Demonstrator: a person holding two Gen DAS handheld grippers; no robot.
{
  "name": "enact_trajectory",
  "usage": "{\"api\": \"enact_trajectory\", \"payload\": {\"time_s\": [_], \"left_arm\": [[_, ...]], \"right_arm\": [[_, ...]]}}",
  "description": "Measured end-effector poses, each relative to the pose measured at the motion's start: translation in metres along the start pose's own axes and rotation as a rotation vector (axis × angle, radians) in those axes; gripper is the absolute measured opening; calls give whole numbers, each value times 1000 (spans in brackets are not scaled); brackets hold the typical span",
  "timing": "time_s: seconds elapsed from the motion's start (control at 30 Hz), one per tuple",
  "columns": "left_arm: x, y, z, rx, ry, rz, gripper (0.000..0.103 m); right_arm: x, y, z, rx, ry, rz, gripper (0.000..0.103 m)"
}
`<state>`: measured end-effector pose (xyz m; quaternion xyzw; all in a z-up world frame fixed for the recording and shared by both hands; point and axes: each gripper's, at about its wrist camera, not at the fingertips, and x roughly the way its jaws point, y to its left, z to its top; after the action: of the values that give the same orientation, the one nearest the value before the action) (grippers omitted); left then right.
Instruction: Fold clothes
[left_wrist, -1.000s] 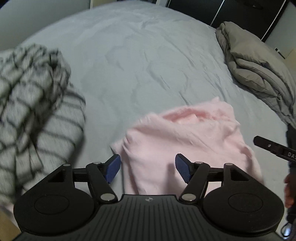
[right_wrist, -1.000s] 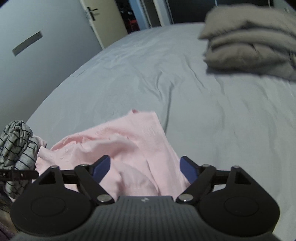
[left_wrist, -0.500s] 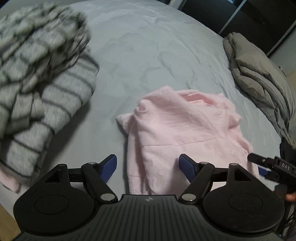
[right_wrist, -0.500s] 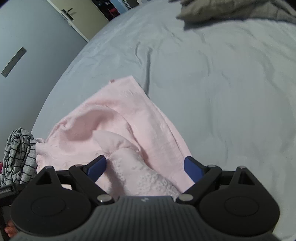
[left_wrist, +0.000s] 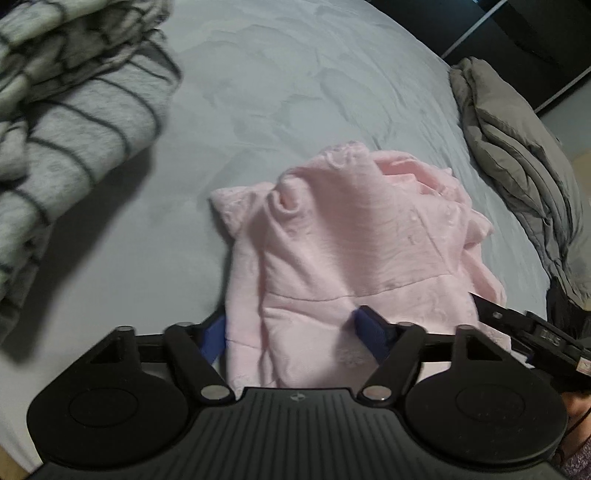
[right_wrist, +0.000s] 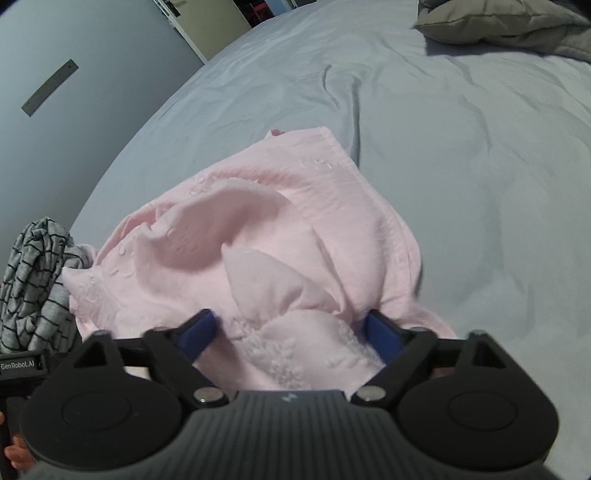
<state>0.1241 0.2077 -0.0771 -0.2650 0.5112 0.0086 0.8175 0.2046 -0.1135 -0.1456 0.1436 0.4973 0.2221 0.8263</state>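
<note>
We identify a bedroom: a bed (right_wrist: 461, 147) with grey sheet, folded duvet (left_wrist: 517, 147), door (right_wrist: 207, 22), clothes pile (left_wrist: 55, 129).

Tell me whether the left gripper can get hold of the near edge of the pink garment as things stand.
Probably yes: the left gripper already straddles the pink garment near its edge, its jaws closing with cloth between them and nothing blocking.

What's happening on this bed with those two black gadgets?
A person is holding a two-finger gripper in each hand, working on a crumpled pink garment lying on the grey bedsheet. The left gripper and right gripper are both at its near edge, jaws closing with pink fabric between them, not yet clamped. A pile of striped grey clothes waits to one side, and a folded grey blanket lies farther back.
</note>
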Motion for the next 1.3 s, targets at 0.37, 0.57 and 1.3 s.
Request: {"api": "enact_trajectory", "payload": {"time_s": [0.37, 0.57, 1.3], "left_arm": [[-12, -10, 3, 75, -25, -39, 14], [-44, -14, 8, 90, -114, -58, 12], [-257, 38, 50, 35, -477, -96, 11]], "right_arm": [[-7, 15, 3, -26, 0, 81, 19], [-35, 37, 9, -57, -61, 112, 18], [-132, 212, 22, -104, -221, 370, 18]]}}
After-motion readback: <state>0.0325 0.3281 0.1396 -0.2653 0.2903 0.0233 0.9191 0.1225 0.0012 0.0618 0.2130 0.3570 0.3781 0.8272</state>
